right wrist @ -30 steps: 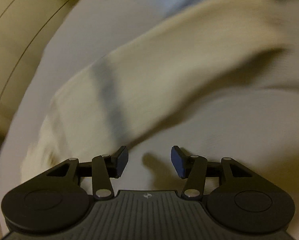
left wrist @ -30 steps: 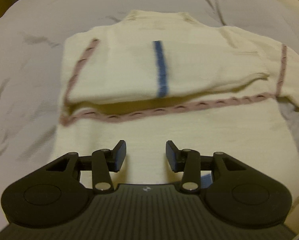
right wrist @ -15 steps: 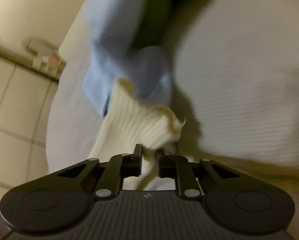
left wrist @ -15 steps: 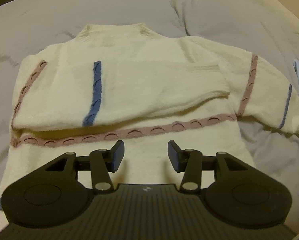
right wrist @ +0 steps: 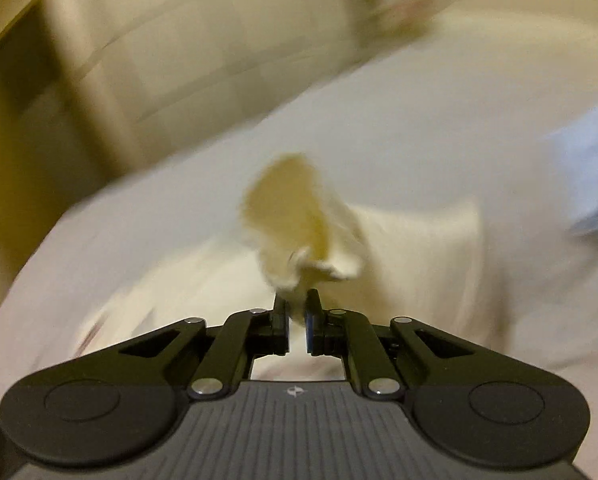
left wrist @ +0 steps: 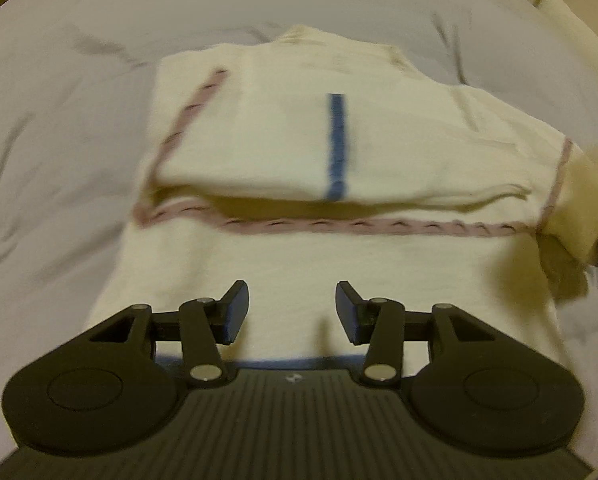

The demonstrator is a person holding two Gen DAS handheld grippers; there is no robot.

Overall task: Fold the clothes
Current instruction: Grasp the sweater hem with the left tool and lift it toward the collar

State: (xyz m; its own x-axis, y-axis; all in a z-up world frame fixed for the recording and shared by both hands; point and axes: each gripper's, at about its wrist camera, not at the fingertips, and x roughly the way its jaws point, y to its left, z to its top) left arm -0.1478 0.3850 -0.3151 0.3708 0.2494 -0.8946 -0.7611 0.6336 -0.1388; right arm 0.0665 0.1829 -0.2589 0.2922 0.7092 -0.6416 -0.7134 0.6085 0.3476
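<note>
Sleeve fold, second side. My right hand-held gripper (right wrist: 297,322) is pinched nearly closed on the cuff (right wrist: 299,236) of the cream sweater (left wrist: 339,264), cuff lifted off the bed (left wrist: 59,120). Right view is heavily blurred, so I can't tell how deep the bite is, only that knit sits between the pads and bunches just ahead of them.

My left hand-held gripper (left wrist: 291,308) is wide, holding nothing, low over the sweater's lower body near the hem; contact with the cloth not resolvable.

Sweater lies flat on the bed, collar far from me. One sleeve (left wrist: 299,152) is already folded across the chest, blue stripe (left wrist: 337,148) up, above the pink band (left wrist: 359,226). The held sleeve shows raised at the left view's right edge.

Next, my read: carry the cuff across the chest onto the folded sleeve, keep it taut so the shoulder crease is straight, then release. Left could pin the body if it drags. Risk: knit slipping from a shallow pinch.

Something pale blue (right wrist: 591,184) lies on the bed to the right, clear of the path.
</note>
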